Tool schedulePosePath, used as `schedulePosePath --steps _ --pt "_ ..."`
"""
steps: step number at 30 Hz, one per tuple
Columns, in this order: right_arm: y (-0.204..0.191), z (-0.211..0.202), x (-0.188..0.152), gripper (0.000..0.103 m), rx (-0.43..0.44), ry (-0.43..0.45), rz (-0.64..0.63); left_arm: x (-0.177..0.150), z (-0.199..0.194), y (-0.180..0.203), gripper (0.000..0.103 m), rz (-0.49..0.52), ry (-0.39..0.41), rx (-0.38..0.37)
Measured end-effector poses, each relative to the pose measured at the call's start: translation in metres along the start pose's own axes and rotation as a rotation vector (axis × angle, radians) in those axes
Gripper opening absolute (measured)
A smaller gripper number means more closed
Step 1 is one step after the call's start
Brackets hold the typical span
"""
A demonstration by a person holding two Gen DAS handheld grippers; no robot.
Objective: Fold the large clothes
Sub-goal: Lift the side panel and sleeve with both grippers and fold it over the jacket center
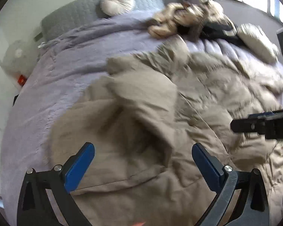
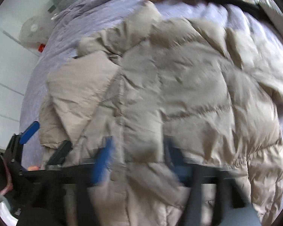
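Both my claws, left gripper [image 1: 143, 157] and right gripper [image 2: 137, 156], gape empty above the beige puffer jacket [image 1: 152, 116] beneath them on the bed [image 1: 52, 79]; partly folded, bundle unfinished.

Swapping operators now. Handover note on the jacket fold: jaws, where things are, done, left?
Left gripper: jaws open, empty, above the folded-in part of the beige puffer jacket.
Right gripper: jaws open, blurred, nothing visibly held, over the jacket.
Jacket lies on the lavender bedspread; a pile of other clothes lies at the far side.
Done: one side looks folded inward.
Left: fold the rest and flatten it.
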State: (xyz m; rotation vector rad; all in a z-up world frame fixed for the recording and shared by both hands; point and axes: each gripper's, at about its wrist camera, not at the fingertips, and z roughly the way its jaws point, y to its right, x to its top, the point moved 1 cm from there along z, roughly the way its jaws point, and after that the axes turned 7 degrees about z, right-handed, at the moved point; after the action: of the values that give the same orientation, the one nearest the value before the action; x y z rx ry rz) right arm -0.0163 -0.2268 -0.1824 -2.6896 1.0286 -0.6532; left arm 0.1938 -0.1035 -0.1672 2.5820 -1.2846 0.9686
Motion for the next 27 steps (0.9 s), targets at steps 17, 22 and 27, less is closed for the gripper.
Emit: schedulePosePath --steps 17,22,27 --pt "-0.145 0.062 0.126 0.005 -0.279 0.124 -0.318 -0.057 0.08 -0.136 0.103 -0.471 -0.204 0.202" --pt "-0.067 0.04 0.142 0.006 0.009 0.108 0.03 -0.056 0.074 -0.14 0.103 -0.462 -0.181 0.136" --pt "-0.021 0.044 0.124 0.064 0.175 0.009 0.203 -0.05 0.066 -0.191 0.103 -0.58 -0.133 0.005"
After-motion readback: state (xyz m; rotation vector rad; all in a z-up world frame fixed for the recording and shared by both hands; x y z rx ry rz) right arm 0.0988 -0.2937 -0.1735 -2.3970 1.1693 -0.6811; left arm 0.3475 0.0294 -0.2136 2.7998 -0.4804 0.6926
